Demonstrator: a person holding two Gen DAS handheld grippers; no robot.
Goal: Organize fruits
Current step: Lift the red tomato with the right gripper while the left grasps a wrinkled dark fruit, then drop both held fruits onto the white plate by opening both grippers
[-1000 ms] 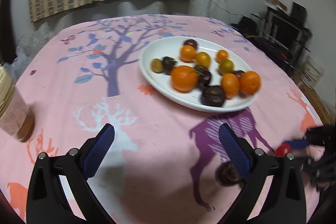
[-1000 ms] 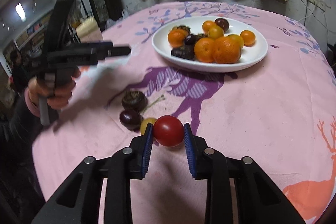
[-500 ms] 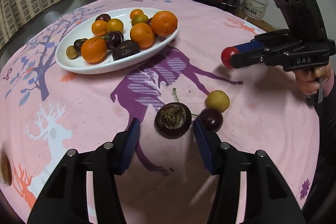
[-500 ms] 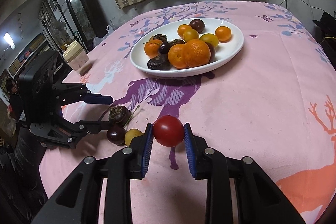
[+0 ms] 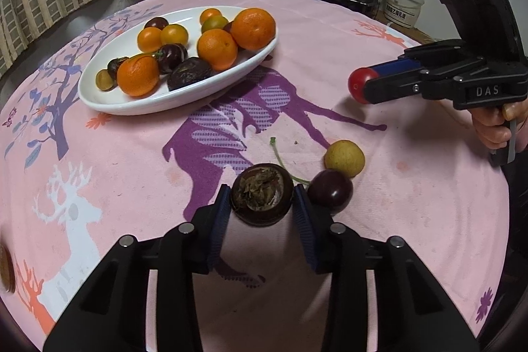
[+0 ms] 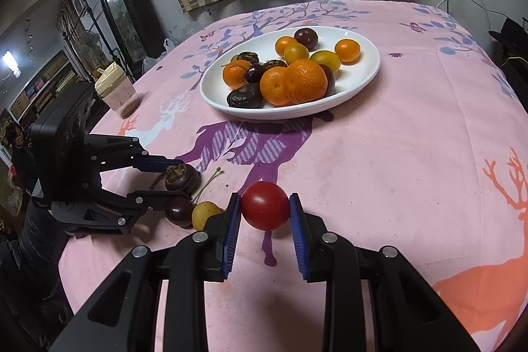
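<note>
Blue ribbed pads of the left gripper [image 5: 261, 202] are sitting against both flanks of a dark brown, dried-looking fruit [image 5: 261, 194], so these tongs are clamped on it or very nearly so; whether it is already lifting off the pink tablecloth [image 5: 412, 220] I cannot tell. Just off the right-hand pad a dark cherry [image 5: 330, 192] is lying almost in contact with that finger, and a small yellow fruit [image 5: 344, 158] is resting just beyond it, with a thin green stem running behind the gripped fruit. The right gripper [image 6: 265, 210] is squeezing a red tomato [image 6: 265, 206] between its pads, hanging above the cloth. Well ahead of both tongs the white plate [image 6: 363, 84] is holding oranges and dark fruits piled toward its near side.

As a judgement, the main risk is the left finger dragging the cherry or snagging its stem as the brown fruit is rising, sending it rolling toward the table edge. The brown fruit looks hard and rounded, so a shallow grip could let it squirt out. Too firm a squeeze could split the tomato, and dropping it onto the heaped oranges could make it roll off the plate.
</note>
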